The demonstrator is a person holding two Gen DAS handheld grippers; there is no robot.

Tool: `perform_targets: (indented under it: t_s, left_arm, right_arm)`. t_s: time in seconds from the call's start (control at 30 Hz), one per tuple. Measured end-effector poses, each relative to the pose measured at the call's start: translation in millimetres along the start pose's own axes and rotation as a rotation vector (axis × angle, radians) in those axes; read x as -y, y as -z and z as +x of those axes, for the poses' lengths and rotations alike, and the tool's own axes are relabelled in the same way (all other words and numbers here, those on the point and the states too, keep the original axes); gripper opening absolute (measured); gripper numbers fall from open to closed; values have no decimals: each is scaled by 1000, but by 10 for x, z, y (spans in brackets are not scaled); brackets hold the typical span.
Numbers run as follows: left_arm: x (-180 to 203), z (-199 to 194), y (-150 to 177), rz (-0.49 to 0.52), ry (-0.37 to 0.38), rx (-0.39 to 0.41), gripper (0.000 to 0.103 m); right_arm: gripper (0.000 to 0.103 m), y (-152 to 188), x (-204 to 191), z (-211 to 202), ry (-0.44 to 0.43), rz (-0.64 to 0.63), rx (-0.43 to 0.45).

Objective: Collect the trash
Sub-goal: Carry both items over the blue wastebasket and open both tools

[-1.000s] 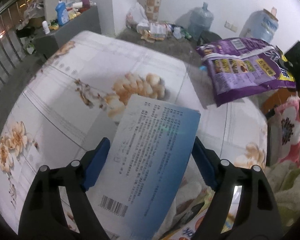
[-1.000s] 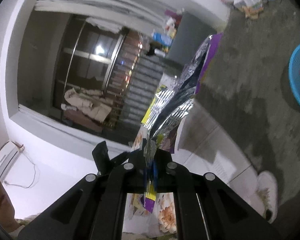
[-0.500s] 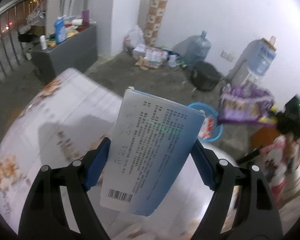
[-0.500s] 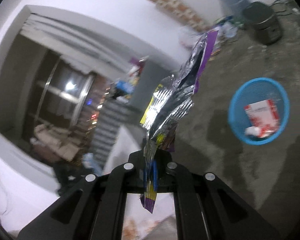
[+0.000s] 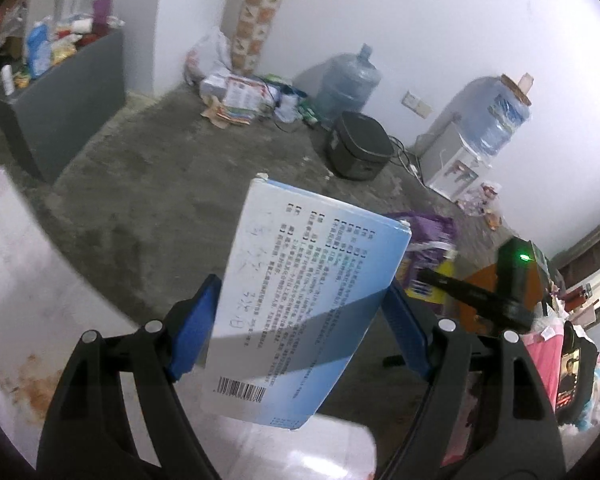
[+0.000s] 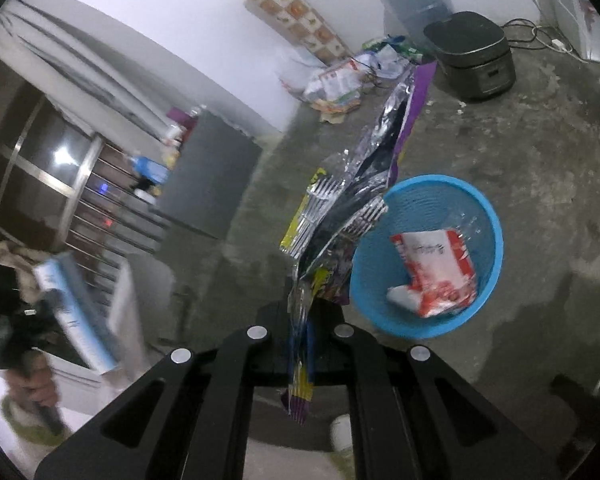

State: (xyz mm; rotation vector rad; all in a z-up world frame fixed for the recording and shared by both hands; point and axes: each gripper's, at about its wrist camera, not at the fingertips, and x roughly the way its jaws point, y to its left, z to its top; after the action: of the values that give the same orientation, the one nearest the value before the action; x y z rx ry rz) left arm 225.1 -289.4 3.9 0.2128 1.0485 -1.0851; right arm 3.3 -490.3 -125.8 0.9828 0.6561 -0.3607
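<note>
My left gripper [image 5: 300, 316] is shut on a flat light-blue box [image 5: 300, 300] with printed text and a barcode, held up over the concrete floor. My right gripper [image 6: 300, 320] is shut on a purple and silver foil snack bag [image 6: 352, 200] that stands up from the jaws. A blue plastic basket [image 6: 488, 216] sits on the floor just right of the bag, with a red and white packet [image 6: 436, 268] inside. The right gripper and bag [image 5: 432, 240] also show in the left wrist view, and the box [image 6: 76, 316] shows in the right wrist view.
A floral-covered table edge [image 5: 24, 280] lies at lower left. A black rice cooker [image 5: 358, 150], water jugs [image 5: 346, 88], a water dispenser [image 5: 456, 164] and a litter pile [image 5: 240, 96] line the far wall. A grey cabinet [image 5: 60, 104] stands left.
Both grippers have swung away from the table toward the open floor. The blue basket now sits close beside the foil bag in the right wrist view. Both holds are unchanged.
</note>
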Motion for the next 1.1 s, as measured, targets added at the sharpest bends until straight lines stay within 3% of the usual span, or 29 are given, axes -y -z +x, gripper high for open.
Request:
perform_targets:
  t_s: [0.13, 0.2, 0.23, 0.27, 0.33, 0.47, 0.77, 0.8, 0.83, 0.87, 0.93, 1.0, 1.1]
  left_arm:
    - [148, 365, -57, 4, 1, -39, 75]
    - [193, 562, -72, 2, -3, -60, 75]
    - [204, 644, -75, 0, -3, -68, 75]
    - [222, 752, -83, -2, -3, -80, 75]
    - [251, 938, -100, -4, -3, -102, 75]
    - [344, 1353, -134, 4, 4, -136, 75]
    - [656, 2310, -340, -24, 25, -198, 76]
    - [697, 2411, -357, -17, 16, -195, 77]
    - [760, 2608, -385, -4, -7, -196, 88]
    - [775, 2741, -389, -6, -21, -205, 91]
    - [762, 3087, -353, -47, -70, -269, 91]
    - [690, 3172, -319, -111, -76, -299, 91]
    - [574, 2966, -288, -198, -15, -278, 91]
  right_arm:
    - [9, -139, 281, 582, 89, -5, -58]
    - [25, -144, 473, 944, 131, -8, -104]
    - [42, -136, 567, 1084, 166, 2, -126]
    - [48, -121, 678, 1216, 211, 17, -153]
    - [48, -90, 913, 1391, 320, 61, -202]
    - [56, -61, 1155, 1150, 307, 172, -126]
    - [58, 166, 1381, 379, 296, 329, 54]
    - [58, 192, 1351, 303, 292, 336, 69]
    - [58, 213, 1342, 259, 287, 339, 75]
    - [59, 239, 1319, 234, 282, 336, 74]
    - [60, 231, 1227, 239, 282, 311, 56]
    - [60, 225, 1178, 230, 285, 292, 48]
    - [60, 221, 1080, 228, 269, 266, 50]
